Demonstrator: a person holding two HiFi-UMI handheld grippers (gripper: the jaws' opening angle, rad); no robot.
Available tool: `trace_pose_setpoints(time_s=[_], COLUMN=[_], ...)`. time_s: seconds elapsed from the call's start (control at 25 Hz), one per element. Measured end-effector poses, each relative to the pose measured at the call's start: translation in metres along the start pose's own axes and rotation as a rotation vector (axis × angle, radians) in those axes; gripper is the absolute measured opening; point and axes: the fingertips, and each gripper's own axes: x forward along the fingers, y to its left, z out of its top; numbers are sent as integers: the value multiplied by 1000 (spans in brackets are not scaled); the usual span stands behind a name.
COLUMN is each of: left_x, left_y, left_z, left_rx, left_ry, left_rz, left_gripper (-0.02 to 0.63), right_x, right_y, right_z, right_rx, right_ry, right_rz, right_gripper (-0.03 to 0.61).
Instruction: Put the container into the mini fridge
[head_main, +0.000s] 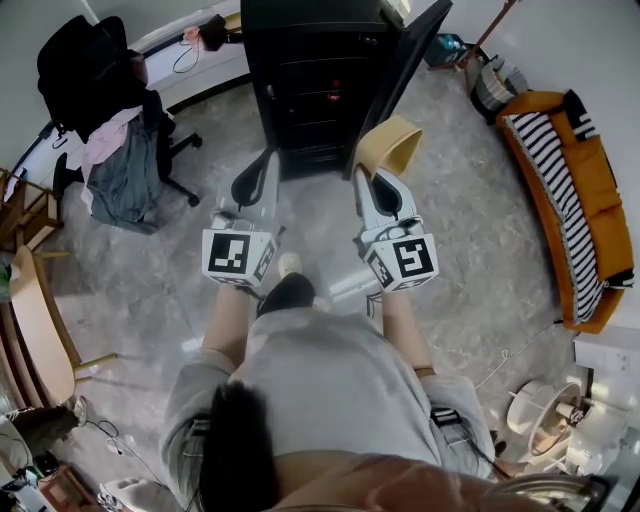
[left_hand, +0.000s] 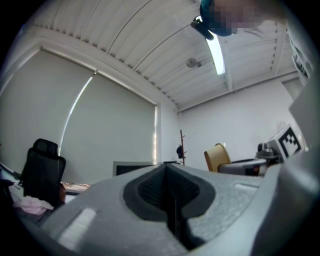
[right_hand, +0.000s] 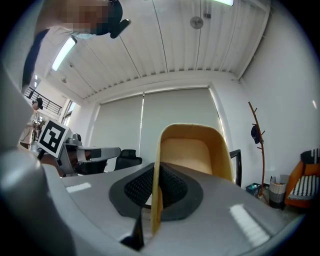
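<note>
A tan open container (head_main: 392, 146) is held up in front of the black mini fridge (head_main: 310, 70), whose door (head_main: 405, 55) stands open to the right. My right gripper (head_main: 378, 180) is shut on the container's wall; in the right gripper view the tan container (right_hand: 192, 150) rises from between the dark pads. My left gripper (head_main: 258, 185) is level with it to the left, shut with nothing in it; its pads (left_hand: 150, 192) meet in the left gripper view. Both grippers point upward.
A black office chair (head_main: 110, 130) draped with clothes stands at the left. An orange sofa (head_main: 575, 200) with a striped cushion runs along the right. A wooden chair (head_main: 40, 325) is at the near left. The person's feet (head_main: 288, 290) are on the grey tiled floor (head_main: 470, 250).
</note>
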Motion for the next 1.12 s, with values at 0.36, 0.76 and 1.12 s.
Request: trace_pose_setpoints(time_s=[0.36, 0.76, 1.12], left_x=[56, 107, 139], left_y=[41, 95, 133], left_z=[-4, -14, -30], left_rx=[0, -6, -17], left_ry=[-1, -1, 5], left_rz=[-20, -44, -76], left_gripper=[2, 2, 2], right_x=[58, 125, 174], right_y=[-30, -52, -60], right_z=[3, -3, -14], right_rx=[-5, -1, -2], right_ry=[-13, -6, -7], right_rz=[-25, -65, -83], right_gripper=[8, 8, 8])
